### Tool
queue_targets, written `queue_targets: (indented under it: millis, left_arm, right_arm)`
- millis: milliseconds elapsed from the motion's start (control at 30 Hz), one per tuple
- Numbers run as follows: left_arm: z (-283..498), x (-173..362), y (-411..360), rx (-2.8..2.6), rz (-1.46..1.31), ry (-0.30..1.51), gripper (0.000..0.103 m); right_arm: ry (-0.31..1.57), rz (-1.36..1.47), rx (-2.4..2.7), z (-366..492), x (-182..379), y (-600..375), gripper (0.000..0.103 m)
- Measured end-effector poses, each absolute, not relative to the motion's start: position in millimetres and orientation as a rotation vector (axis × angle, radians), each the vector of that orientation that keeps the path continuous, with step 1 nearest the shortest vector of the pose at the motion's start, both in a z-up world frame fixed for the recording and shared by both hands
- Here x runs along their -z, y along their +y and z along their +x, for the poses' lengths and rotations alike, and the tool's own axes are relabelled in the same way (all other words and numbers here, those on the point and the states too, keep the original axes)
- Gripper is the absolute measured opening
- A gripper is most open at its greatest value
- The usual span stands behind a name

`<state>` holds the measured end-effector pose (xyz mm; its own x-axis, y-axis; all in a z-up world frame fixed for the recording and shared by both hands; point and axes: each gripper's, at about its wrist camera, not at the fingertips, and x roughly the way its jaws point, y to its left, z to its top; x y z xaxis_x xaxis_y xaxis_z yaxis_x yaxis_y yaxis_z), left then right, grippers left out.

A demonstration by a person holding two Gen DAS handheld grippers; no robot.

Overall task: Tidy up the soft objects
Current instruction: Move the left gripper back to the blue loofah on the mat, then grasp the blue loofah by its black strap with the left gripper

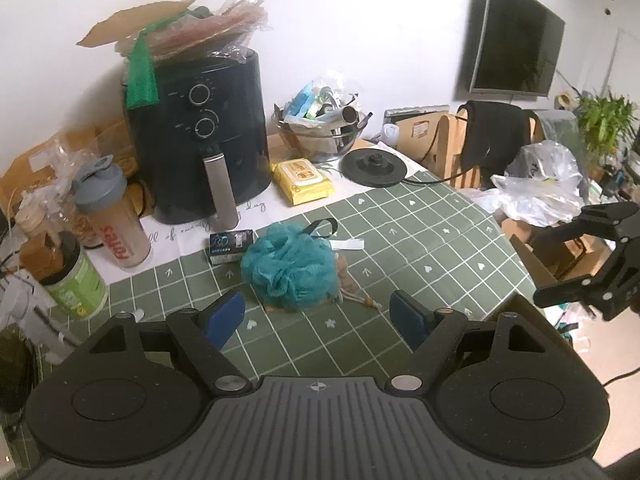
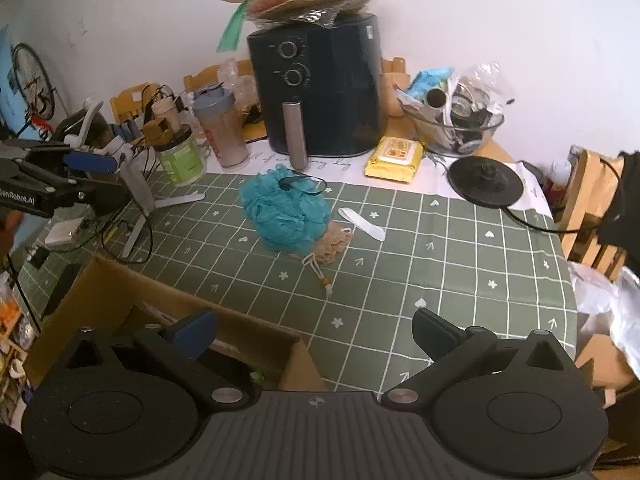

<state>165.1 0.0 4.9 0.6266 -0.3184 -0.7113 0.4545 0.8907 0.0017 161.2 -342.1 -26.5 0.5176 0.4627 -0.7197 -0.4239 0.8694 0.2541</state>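
A teal mesh bath loofah [image 1: 290,268] [image 2: 286,216] with a dark loop lies on the green checked tablecloth [image 1: 420,240] [image 2: 440,264]. It rests partly on a beige knitted pouch [image 2: 334,246] [image 1: 345,276] with a beaded cord. My left gripper [image 1: 318,318] hovers just in front of the loofah, open, with nothing between its blue pads. My right gripper [image 2: 316,332] is open and empty at the table's near edge, its left finger over an open cardboard box [image 2: 180,300]. Each gripper also shows in the other's view: the right gripper [image 1: 592,256] and the left gripper [image 2: 80,172].
A black air fryer [image 1: 200,136] [image 2: 320,88] stands behind the loofah, with a yellow wipes pack [image 1: 302,182], a kettle base [image 1: 374,166] and a full glass bowl [image 1: 320,128] to its right. A shaker bottle [image 1: 112,216], a green jar [image 1: 76,280] and a small dark box [image 1: 230,246] crowd the left.
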Motion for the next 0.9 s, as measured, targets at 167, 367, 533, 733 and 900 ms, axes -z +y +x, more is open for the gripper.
queue_targets:
  millis: [167, 367, 533, 733, 900]
  left_arm:
    - [182.9, 1.9, -0.3, 0.466, 0.207, 0.79, 0.08]
    - [203.0, 10.3, -5.5, 0.505, 0.256, 0.791, 0.08]
    - [222.7, 19.6, -9.9, 0.535, 0.287, 0.792, 0.08]
    - [251.3, 38.0, -15.3, 0.56, 0.33, 0.796, 0.08]
    - [273.6, 52.5, -20.3, 0.585, 0.344, 0.802, 0.08]
  right_arm:
    - [0.9, 0.131, -0.516, 167.1, 29.0, -348.8, 0.103]
    - [0.925, 0.154, -0.493, 166.0, 33.0, -348.6, 0.103]
    - [0.94, 0.167, -0.477, 163.6, 32.7, -346.2, 0.103]
    - [0.956, 0.174, -0.449, 158.7, 34.0, -345.4, 0.103]
    - [0.969, 0.19, -0.412, 153.4, 35.5, -346.1, 0.103]
